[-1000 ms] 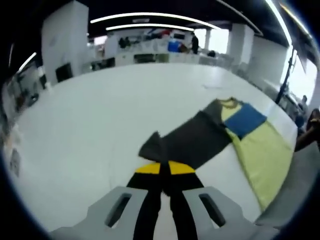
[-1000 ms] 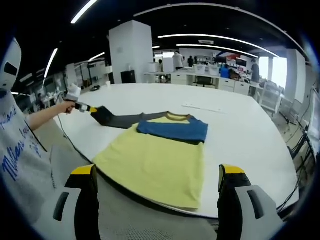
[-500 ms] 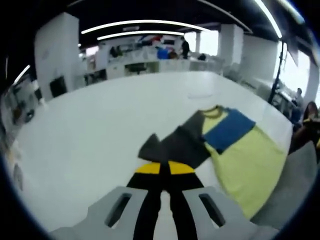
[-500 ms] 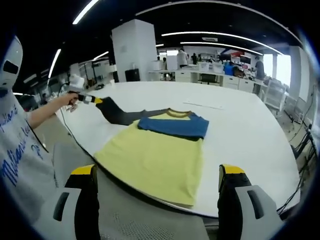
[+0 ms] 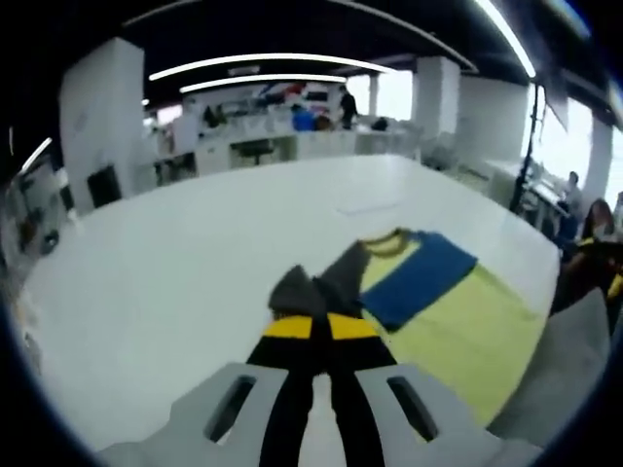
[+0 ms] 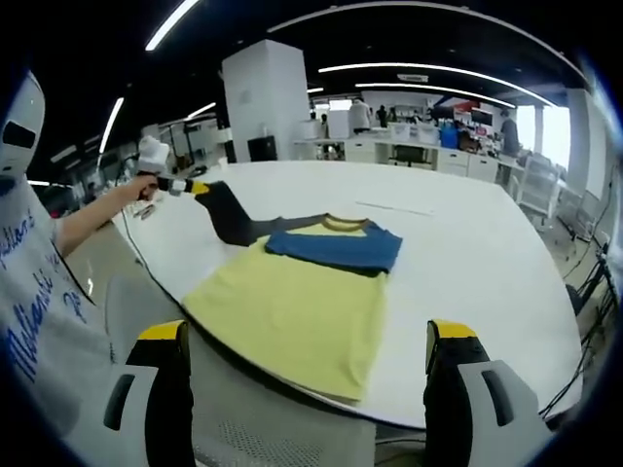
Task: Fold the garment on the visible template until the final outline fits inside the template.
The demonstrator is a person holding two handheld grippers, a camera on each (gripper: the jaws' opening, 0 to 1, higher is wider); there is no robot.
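The left gripper has its jaws pressed together on the cuff of the dark sleeve. Over the last second the sleeve, which lay stretched flat and long across the table, has bunched toward the shirt body and now appears short and gathered at lower centre of the left gripper view. In the right gripper view the same sleeve now rises off the table at upper left, where the left gripper holds it up in the person's hand; a second ago it lay low against the surface. Judgement: the sleeve fold is under way, with the sleeve being carried inward over the shirt, and it has not yet been laid down.

The right gripper has its jaws spread wide apart at the bottom of its own view and holds nothing; its position relative to the shirt is almost unchanged.

The shirt lies flat at centre of the right gripper view, yellow body toward the near table edge. The blue sleeve is already folded across the chest below the collar. No template outline can be made out under the garment.

The table is large, white and rounded. Beyond it is an open office with desks, a white pillar, ceiling strip lights and distant people.
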